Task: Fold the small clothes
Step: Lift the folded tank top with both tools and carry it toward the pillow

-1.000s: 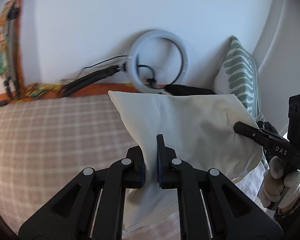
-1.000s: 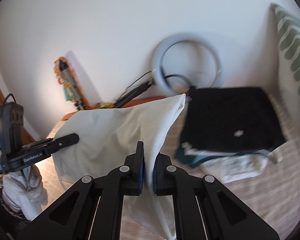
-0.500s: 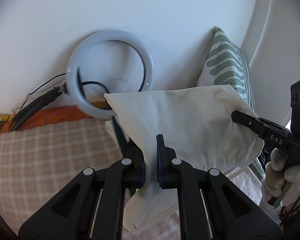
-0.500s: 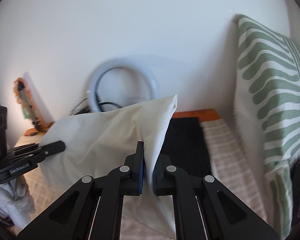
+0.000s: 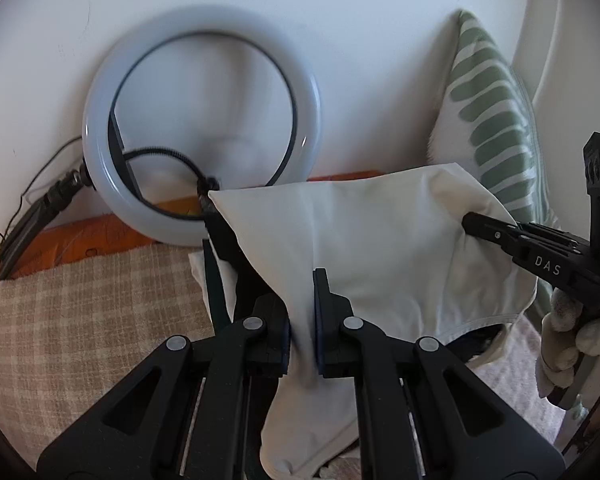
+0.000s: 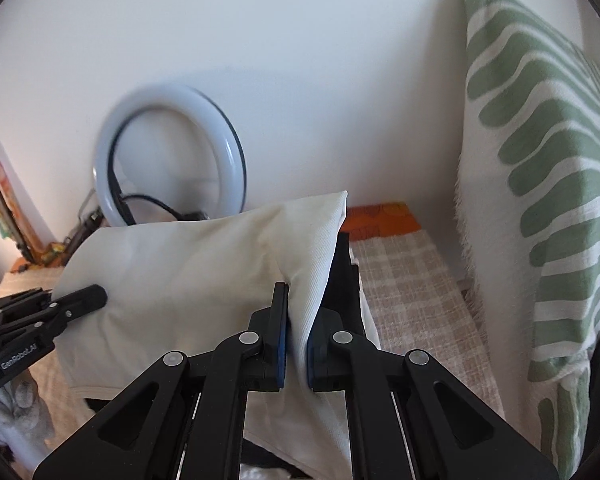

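While both claws pinch the cream ribbed cloth garment (image 5: 364, 240), left claw (image 5: 302, 332) and right claw (image 6: 297, 344) hold it before the white ring light (image 5: 99, 152).

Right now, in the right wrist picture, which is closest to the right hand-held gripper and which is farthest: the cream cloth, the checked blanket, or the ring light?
1. Cream cloth: pinched in the right hand-held gripper.
2. Checked blanket: just beyond, to the right.
3. Ring light: farthest, against the wall, upper left.

A home bedroom: checked bedcover (image 5: 79, 320), leaf-patterned pillow (image 6: 540, 200), ring light (image 5: 199, 120).
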`<move>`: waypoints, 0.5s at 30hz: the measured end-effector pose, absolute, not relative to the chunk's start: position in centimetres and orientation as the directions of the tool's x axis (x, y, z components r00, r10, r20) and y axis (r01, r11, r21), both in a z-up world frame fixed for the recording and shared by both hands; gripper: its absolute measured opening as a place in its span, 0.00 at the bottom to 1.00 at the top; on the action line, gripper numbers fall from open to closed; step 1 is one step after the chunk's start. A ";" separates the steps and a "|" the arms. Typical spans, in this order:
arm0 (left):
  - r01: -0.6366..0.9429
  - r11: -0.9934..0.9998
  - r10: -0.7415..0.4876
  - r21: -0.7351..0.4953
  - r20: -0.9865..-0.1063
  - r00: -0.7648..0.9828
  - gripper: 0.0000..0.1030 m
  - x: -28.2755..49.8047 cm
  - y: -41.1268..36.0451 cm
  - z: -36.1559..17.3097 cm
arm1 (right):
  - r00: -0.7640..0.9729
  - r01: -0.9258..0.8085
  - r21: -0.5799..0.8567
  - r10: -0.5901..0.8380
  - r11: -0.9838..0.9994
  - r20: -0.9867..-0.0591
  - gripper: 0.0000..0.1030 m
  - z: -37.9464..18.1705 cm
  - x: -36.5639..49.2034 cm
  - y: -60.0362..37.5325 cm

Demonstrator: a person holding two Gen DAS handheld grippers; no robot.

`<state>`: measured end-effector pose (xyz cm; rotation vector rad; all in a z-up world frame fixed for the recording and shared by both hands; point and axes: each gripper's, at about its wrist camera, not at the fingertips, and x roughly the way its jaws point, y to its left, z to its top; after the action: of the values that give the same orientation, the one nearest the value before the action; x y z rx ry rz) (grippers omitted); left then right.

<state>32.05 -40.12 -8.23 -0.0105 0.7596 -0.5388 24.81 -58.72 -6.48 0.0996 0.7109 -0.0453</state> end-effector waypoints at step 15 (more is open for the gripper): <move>0.442 0.891 -0.395 -0.105 -0.659 0.640 0.16 31.1 -40.1 -8.3 | 0.683 0.208 0.000 -0.145 0.978 -0.716 0.21 -8.7 26.0 -60.6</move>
<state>31.06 -40.10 -8.28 0.0676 0.7350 -0.4778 25.95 -60.61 -8.75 0.0836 0.7954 -0.1984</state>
